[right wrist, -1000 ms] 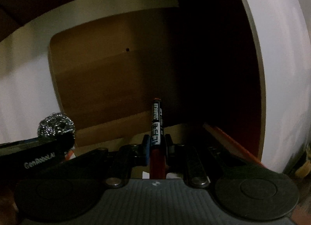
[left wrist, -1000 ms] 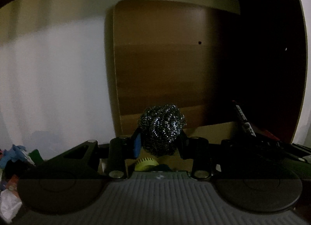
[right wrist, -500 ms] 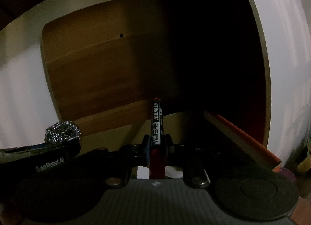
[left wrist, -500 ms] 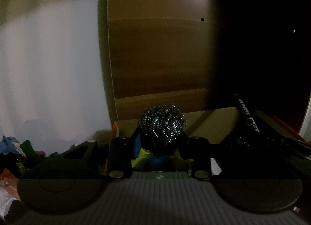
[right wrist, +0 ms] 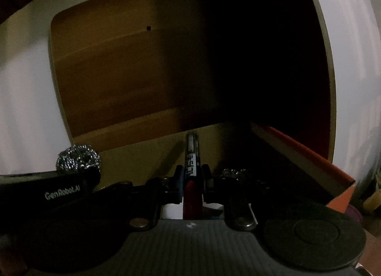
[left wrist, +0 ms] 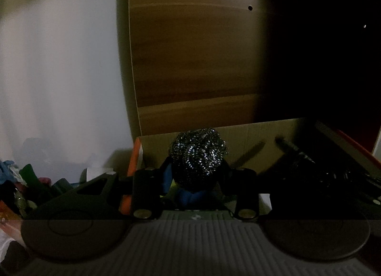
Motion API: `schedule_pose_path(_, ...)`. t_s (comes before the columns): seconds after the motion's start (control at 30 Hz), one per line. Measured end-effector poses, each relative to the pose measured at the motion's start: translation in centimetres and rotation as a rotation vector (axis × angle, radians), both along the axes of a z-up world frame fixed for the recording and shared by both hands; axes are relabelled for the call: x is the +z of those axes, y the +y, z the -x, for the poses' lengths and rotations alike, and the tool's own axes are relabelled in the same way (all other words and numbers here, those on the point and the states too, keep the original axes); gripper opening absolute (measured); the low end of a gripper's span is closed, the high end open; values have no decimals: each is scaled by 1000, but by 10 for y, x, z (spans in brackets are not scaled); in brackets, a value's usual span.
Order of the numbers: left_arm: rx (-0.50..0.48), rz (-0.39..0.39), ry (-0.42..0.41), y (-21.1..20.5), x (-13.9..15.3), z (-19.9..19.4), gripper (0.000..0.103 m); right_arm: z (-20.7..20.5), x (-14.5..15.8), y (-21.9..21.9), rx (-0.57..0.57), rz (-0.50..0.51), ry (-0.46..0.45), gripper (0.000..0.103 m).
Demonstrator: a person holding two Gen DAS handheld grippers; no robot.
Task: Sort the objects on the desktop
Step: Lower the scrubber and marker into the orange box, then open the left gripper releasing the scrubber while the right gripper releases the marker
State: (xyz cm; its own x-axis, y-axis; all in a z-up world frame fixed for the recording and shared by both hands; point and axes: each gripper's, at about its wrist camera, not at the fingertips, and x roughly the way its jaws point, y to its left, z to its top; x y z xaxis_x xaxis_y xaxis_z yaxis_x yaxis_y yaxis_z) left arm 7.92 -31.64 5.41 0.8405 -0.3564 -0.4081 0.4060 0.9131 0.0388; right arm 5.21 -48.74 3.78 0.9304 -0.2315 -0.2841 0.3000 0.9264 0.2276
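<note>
Over the open cardboard box (left wrist: pixel 262 130), the left gripper (left wrist: pixel 197 168) held a steel wool scourer (left wrist: pixel 198 157), its two fingers pressed against the sides of the ball at a middling spread. The scourer sat just in front of the box's far wall, above the interior. Below it, between the fingers, a blue object (left wrist: pixel 190 196) showed dimly; what it was could not be told. An orange edge (left wrist: pixel 135 157) ran along the box's left wall, and beyond that wall a heap of coloured clutter (left wrist: pixel 26 180) lay on the desk beside a white wall (left wrist: pixel 59 73).

From the right wrist view, the right gripper (right wrist: pixel 191 176) had its fingers drawn narrow around a marker pen (right wrist: pixel 191 157), clamped on the barrel with the dark red cap (right wrist: pixel 191 195) end toward the camera and the printed barrel pointing toward the box's far wall. The marker pen was over the box as well. The left gripper's black body (right wrist: pixel 47 190) with the scourer (right wrist: pixel 77 160) appeared at left. A wooden panel (right wrist: pixel 114 73) stood behind the box, and the box's orange-edged right wall (right wrist: pixel 309 154) ran off to the right.
</note>
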Motion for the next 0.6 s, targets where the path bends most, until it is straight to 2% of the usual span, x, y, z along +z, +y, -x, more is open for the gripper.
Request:
schedule_pose_path(0.27,1,0,-3,0,-2,-4,43,2,-3,0,-1,13,-7,13)
schedule_pose_path(0.4,12,19,-12,2,0,-3,59,2,-5,1,1,14,-16,14)
schedule_pose_path(0.6,14,22,-14,2,1,-1,66,1,-6,1,4,12,-27,15)
